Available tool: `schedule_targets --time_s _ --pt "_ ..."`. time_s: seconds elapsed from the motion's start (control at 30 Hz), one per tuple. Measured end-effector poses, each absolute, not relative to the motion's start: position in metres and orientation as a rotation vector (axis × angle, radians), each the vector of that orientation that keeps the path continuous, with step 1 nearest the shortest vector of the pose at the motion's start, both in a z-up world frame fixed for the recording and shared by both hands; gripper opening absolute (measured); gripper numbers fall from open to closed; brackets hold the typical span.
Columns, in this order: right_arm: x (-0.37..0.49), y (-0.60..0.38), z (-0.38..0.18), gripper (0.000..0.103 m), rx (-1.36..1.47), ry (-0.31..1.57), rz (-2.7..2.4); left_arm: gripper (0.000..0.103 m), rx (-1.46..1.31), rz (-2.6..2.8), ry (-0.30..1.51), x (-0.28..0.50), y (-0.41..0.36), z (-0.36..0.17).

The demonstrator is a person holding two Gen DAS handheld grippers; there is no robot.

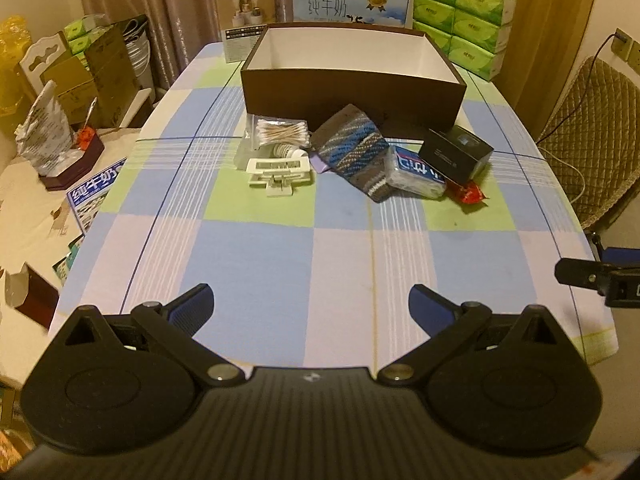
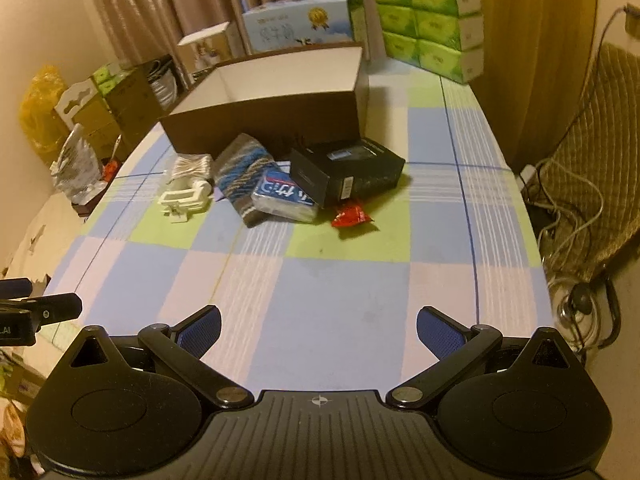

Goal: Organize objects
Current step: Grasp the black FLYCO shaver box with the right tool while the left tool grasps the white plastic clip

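With the left gripper (image 1: 310, 306) and right gripper (image 2: 318, 328) both spread wide and empty, the soft striped sock (image 1: 354, 152) lying before the brown box (image 1: 352, 92) looks light, limp, best pinched mid-fold.

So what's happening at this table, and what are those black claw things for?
Someone is holding two hand grippers, about to tidy up. Both the left gripper and the right gripper are open and empty, above the near end of the checked tablecloth. Nothing is picked up yet. A pile waits in front of an empty brown box: cotton swabs, a striped sock, a tissue pack, a black box.
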State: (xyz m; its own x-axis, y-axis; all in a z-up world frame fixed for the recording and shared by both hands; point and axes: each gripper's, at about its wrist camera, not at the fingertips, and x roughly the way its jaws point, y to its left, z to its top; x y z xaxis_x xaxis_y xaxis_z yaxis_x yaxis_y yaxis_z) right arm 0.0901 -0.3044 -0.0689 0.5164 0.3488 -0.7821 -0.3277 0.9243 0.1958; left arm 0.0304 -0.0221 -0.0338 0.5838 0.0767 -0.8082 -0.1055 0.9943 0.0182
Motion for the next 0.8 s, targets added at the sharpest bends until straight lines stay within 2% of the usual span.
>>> schedule_targets --time_s 0.8 --pt "0.216 -0.232 -0.1 0.101 0.154 0.93 0.163 0.099 -0.012 0.026 0.949 0.195 0.058 -0.085"
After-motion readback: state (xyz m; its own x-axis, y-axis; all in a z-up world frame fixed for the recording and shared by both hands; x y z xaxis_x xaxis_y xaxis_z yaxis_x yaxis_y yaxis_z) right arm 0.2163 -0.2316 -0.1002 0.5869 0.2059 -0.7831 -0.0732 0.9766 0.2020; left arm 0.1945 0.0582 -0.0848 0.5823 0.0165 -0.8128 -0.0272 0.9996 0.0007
